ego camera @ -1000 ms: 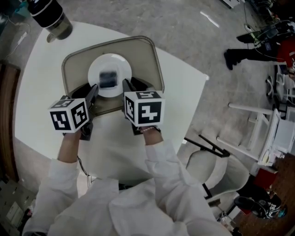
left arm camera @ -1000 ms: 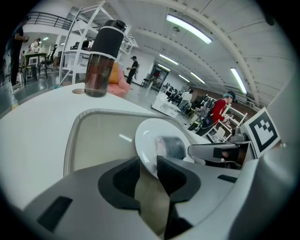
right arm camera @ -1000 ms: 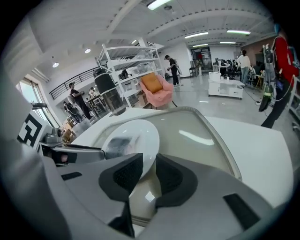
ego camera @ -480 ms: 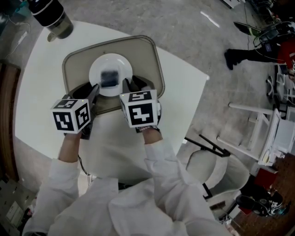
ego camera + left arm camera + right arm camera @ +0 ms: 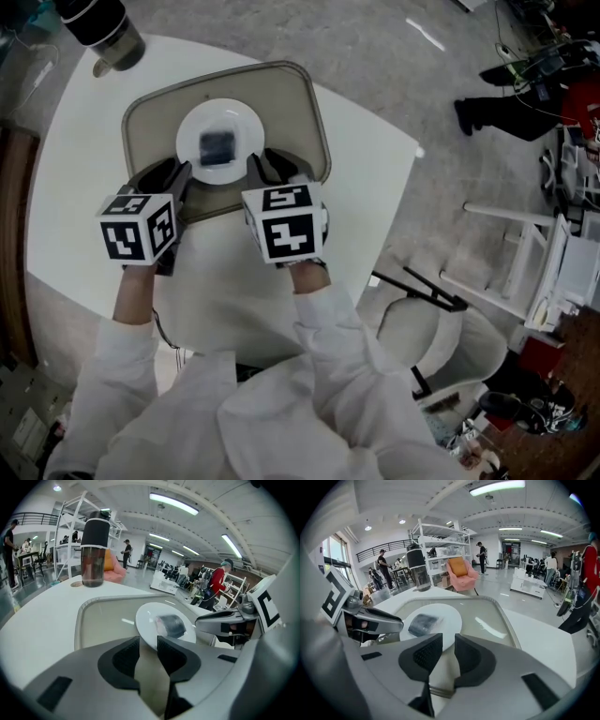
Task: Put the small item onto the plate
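On the white plate (image 5: 191, 161) in the beige tray (image 5: 292, 112) on the tabletop (image 5: 84, 178) lies the small item (image 5: 217, 144), a dark squarish packet, paler at one end, its detail too blurred to read, while the left gripper (image 5: 148, 643) and right gripper (image 5: 447, 642) hover beside the plate, jaws slightly apart and empty.

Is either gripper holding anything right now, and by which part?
Nothing held: left gripper and right gripper tongs stand apart, empty; the small item lies on the plate.
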Demonstrator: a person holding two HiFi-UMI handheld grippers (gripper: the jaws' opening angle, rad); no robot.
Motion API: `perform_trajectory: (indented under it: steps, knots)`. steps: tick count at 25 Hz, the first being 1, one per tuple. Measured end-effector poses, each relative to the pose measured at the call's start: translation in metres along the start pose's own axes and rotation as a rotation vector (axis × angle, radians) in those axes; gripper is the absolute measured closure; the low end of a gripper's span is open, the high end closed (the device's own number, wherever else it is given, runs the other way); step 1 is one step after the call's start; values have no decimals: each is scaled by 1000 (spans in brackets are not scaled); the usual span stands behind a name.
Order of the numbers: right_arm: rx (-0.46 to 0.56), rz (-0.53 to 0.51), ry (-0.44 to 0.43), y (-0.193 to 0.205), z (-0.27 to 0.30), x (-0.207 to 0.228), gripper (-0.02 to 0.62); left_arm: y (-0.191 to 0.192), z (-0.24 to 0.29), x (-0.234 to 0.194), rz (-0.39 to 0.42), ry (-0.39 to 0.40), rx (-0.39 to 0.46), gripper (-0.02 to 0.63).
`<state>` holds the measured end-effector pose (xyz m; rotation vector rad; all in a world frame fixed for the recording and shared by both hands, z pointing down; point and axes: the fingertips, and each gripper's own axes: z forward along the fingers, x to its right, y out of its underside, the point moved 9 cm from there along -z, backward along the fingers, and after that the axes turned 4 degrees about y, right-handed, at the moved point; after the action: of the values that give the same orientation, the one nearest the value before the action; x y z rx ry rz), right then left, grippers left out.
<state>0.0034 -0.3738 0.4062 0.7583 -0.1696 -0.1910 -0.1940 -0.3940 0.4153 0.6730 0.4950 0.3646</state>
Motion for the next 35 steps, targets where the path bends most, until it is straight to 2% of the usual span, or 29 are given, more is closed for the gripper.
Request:
perform_trajectory:
  steps: [5, 9, 13, 17, 22, 25, 35]
  knots:
    - [46, -33, -73, -3, -14, -5, 519, 3, -13, -3, -19, 15, 46, 500]
    - [134, -35, -125, -6, -36, -4, 552, 0, -28, 11, -30, 48, 103, 502]
    - [224, -57, -159, -4, -67, -3, 573, 0, -51, 38, -34, 92, 190, 507]
    - [270, -56, -182, 4, -101, -2, 578, 10, -77, 71, 0, 111, 278, 580]
    - [322, -51, -207, 20, -143, 6, 580, 34, -101, 112, 20, 143, 313, 592]
    - [333, -51, -244, 31, -165, 11, 580, 46, -114, 137, 20, 131, 343, 592]
    - [363, -156, -381, 64, -243, -7, 580, 87, -163, 209, 20, 84, 402, 592]
